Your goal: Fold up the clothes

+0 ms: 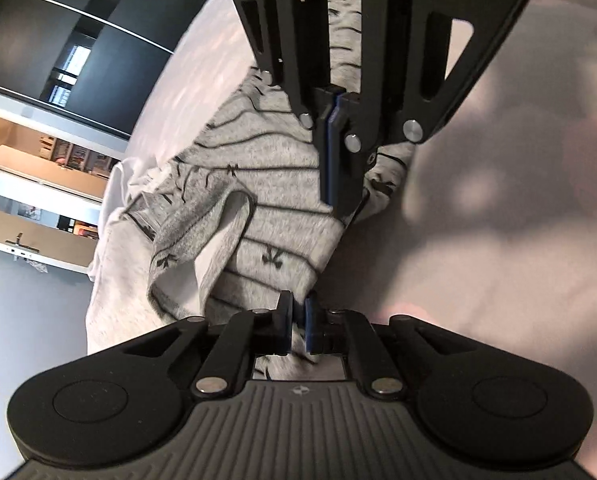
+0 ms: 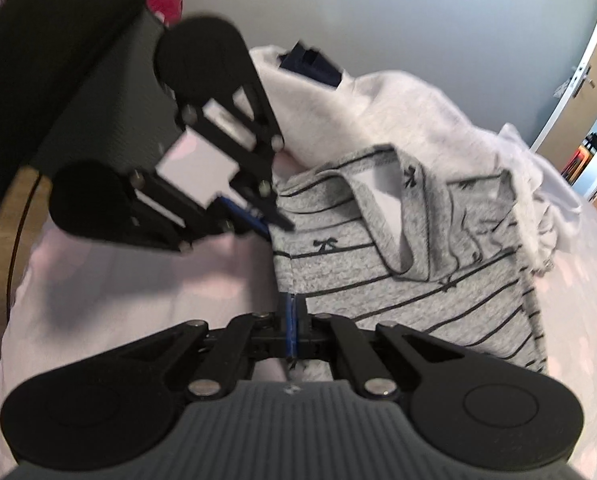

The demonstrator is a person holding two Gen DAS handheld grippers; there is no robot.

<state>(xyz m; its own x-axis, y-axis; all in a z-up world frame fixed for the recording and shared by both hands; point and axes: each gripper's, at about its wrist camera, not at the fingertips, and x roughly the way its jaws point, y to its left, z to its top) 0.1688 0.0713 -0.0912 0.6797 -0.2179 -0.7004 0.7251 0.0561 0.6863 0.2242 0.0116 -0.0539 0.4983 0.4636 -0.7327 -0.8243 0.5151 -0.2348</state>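
The left gripper (image 1: 297, 322) is pinching the near edge of the grey striped garment (image 1: 266, 200), its fingers clenched on a thin bunch of cloth. The right gripper (image 2: 291, 328) is clamping the same edge further along. The garment is lying on the pale pink bed (image 1: 498, 220), collar rumpled. With so little fabric caught, either grip is likely slipping under tension; uneven pulling risks skewing the fold onto the white clothes (image 2: 398, 100) heaped beyond.

A striped top (image 2: 378, 280) lies on the bed (image 2: 138, 280) before me. Behind it sits a heap of other laundry (image 2: 398, 100). My two grippers face each other across its near edge, the left gripper (image 1: 297, 320) opposite the right gripper (image 2: 293, 320).
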